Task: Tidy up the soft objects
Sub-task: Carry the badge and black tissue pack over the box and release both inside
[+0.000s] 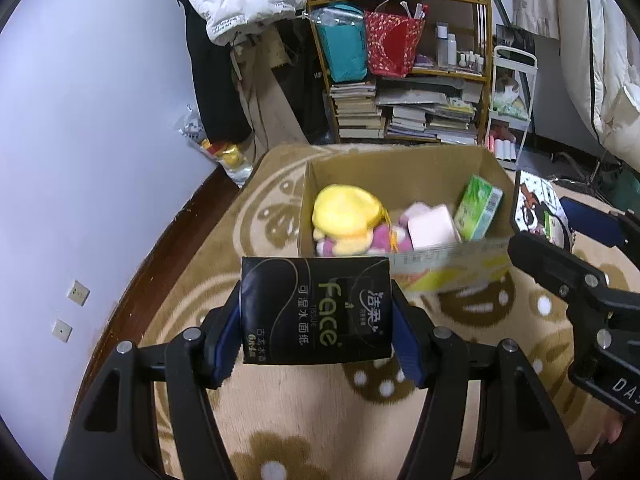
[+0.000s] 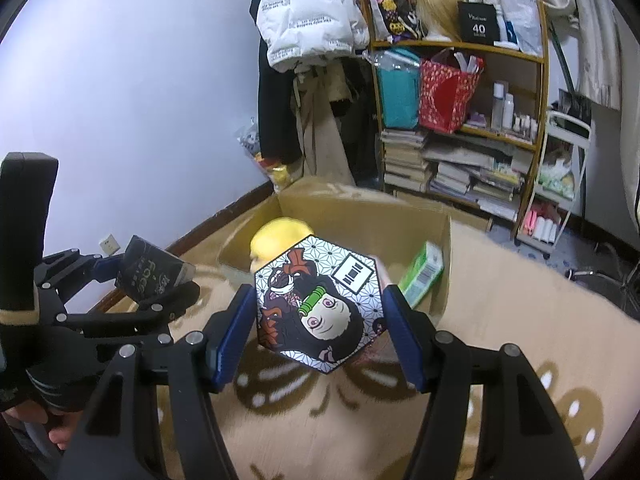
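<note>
Two grips | left gripper (image 1: 316, 316): glossy black tissue pack (image 1: 316, 312) | right gripper (image 2: 320, 314): hexagonal printed cushion (image 2: 318, 300)

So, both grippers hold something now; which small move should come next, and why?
Probably carry the left gripper forward over the cardboard box and release there. It grips the black tissue pack just short of the box, where the yellow plush and green pack already lie.

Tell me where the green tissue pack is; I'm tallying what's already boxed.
In the left wrist view, the green tissue pack leans inside the cardboard box, at its right end beside the pink item.
</note>
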The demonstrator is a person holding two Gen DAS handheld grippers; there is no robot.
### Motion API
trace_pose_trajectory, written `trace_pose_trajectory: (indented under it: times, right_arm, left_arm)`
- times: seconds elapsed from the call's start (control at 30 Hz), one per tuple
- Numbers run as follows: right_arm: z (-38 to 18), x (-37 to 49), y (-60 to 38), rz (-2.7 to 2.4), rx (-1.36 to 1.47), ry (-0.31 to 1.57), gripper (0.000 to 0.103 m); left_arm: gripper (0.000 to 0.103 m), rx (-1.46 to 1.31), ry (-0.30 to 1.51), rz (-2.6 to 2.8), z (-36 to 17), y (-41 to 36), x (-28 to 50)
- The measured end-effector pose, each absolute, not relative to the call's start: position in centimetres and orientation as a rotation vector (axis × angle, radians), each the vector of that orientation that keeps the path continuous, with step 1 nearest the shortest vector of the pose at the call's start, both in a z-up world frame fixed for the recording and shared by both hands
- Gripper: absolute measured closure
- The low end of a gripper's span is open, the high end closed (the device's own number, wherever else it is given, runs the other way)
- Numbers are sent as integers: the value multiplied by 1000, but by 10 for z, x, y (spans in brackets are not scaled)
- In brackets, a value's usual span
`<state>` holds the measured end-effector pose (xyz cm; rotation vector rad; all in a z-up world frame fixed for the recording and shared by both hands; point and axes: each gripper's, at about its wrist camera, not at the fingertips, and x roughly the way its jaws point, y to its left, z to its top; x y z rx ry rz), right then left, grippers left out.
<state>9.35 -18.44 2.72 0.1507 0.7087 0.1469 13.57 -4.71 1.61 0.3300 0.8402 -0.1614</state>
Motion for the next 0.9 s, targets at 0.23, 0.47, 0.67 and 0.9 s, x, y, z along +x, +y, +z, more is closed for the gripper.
trace_pose_trajectory:
  times: [0.23,0.47,0.67,0.9]
  right_arm:
    - [44,123,-194,138,141,679,35]
    - [40,154,-206,116,146,685,34]
    - [22,174,-217,100,168,722,34]
    - [-13,186,-224,83,165,796,34]
  left_arm:
    - [39,352,809,-173,30,-62,163]
    - [39,336,804,-186,27,-74,197]
    - [39,306,833,-207,7,-79,224]
    - [39,298,870,-213,-22,-89,241]
